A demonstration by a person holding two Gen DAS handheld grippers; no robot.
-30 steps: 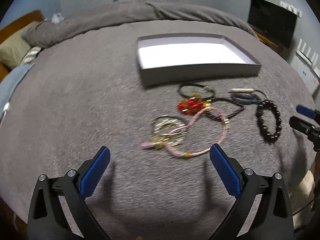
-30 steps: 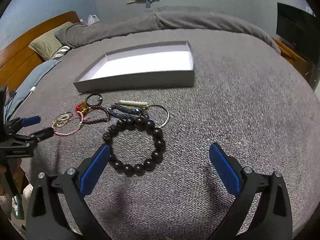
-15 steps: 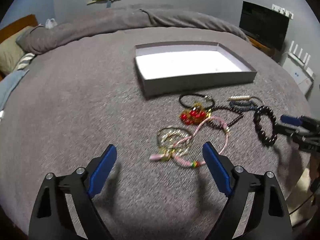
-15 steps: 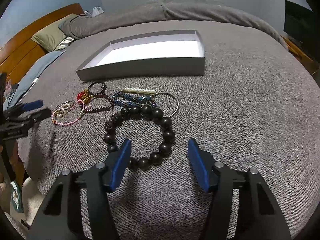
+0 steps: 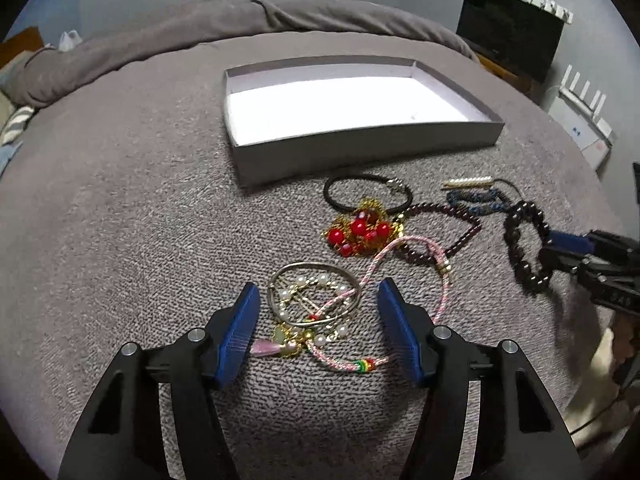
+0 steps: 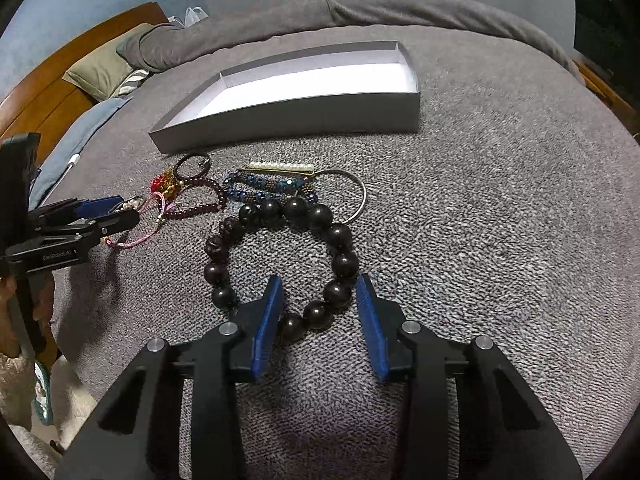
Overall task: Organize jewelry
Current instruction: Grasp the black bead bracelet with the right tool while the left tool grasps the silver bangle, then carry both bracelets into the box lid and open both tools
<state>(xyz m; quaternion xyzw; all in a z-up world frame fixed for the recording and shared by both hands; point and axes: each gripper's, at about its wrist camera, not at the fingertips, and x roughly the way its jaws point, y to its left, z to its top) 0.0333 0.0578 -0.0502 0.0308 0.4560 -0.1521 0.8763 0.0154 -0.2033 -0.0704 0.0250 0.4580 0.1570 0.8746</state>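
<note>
Several pieces of jewelry lie on the grey blanket in front of an empty grey box point(image 5: 360, 148) with a white floor, also in the right wrist view point(image 6: 288, 120). My left gripper point(image 5: 318, 320) is open, its jaws either side of a gold bangle with pearls point(image 5: 314, 300) and a pink cord bracelet point(image 5: 404, 280). My right gripper point(image 6: 320, 312) is open, its jaws around the near beads of a black bead bracelet point(image 6: 340, 236), which also shows in the left wrist view point(image 5: 520, 248). Neither gripper holds anything.
A red bead cluster point(image 5: 360, 232), a black cord loop point(image 5: 368, 192), a dark bead string point(image 5: 452, 232), a blue beaded piece point(image 6: 264, 186) and a pearl bar point(image 6: 280, 167) lie between the grippers and the box. A rolled duvet point(image 5: 240, 28) lies behind.
Both grippers have moved forward and down to the jewelry and their jaws have narrowed. The left now straddles the gold bangle, the right the black bead bracelet.
</note>
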